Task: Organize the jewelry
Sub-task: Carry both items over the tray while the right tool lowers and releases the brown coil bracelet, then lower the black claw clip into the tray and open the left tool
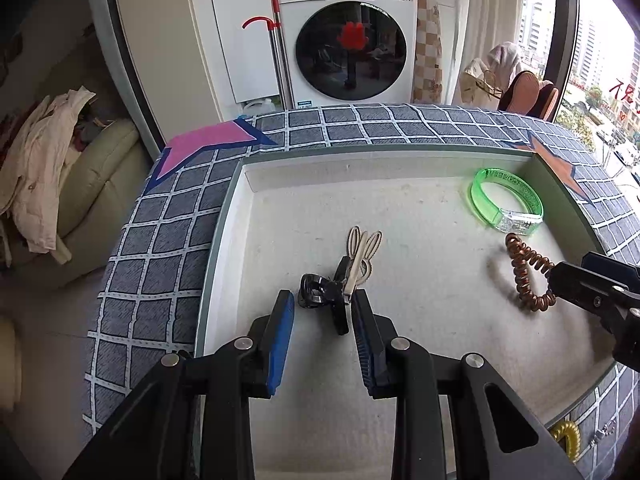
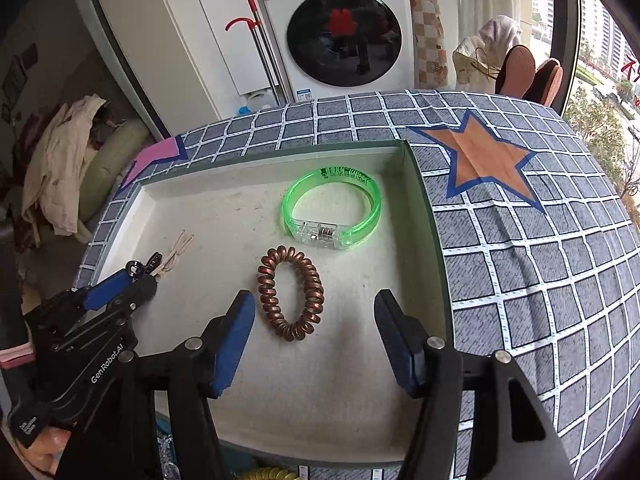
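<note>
Between the blue pads of the left gripper (image 1: 322,312), a black hair clip (image 1: 320,294) with a beige rabbit-ear piece (image 1: 362,252) fixed to it, lying on the floor of a shallow white tray (image 1: 400,360); jaws partly open around the clip, right pad against its edge, left pad just clear, so no firm hold visible. Ahead of the right gripper (image 2: 314,312), just beside its left pad, a coppery spiral hair tie (image 2: 290,292) resting flat on the tray (image 2: 320,400), touched by neither pad; jaws spread wide with nothing held. Beyond the hair tie, farther from the right gripper, a translucent green bangle (image 2: 332,212) with a clear clasp, standing on its edge near the tray's far right corner. Under the tray, a grey checked cloth (image 2: 540,280) with an orange star (image 2: 480,156) to the right gripper's far right. Behind the table, a white washing machine (image 2: 344,28).
</note>
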A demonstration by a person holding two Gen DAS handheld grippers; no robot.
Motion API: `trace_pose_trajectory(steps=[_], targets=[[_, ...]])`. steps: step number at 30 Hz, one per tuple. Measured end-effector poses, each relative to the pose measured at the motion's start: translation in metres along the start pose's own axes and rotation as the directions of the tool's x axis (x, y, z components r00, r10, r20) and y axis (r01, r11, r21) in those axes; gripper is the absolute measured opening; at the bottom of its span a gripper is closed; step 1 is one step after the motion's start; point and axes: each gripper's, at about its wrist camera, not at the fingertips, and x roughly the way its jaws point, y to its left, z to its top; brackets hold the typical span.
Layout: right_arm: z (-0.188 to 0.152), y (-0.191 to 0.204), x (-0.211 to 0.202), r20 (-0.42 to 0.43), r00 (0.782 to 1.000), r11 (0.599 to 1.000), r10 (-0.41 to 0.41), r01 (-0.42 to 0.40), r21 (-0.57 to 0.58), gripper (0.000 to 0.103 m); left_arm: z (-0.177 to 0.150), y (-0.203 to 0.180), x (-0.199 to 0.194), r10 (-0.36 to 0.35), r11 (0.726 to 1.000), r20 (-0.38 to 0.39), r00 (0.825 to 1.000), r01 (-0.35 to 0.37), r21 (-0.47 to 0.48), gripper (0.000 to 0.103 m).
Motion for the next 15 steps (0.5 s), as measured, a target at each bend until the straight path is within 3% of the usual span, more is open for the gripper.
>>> trace_pose_trajectory(steps=[15], targets=[[-0.012, -0.004, -0.034, 0.047, 0.998, 0.999, 0.035, -0.037, 0.030, 0.072, 0.003, -0.001, -0.020, 0.010, 1.000, 0.031, 0.999, -0.010, -0.005, 0.050]])
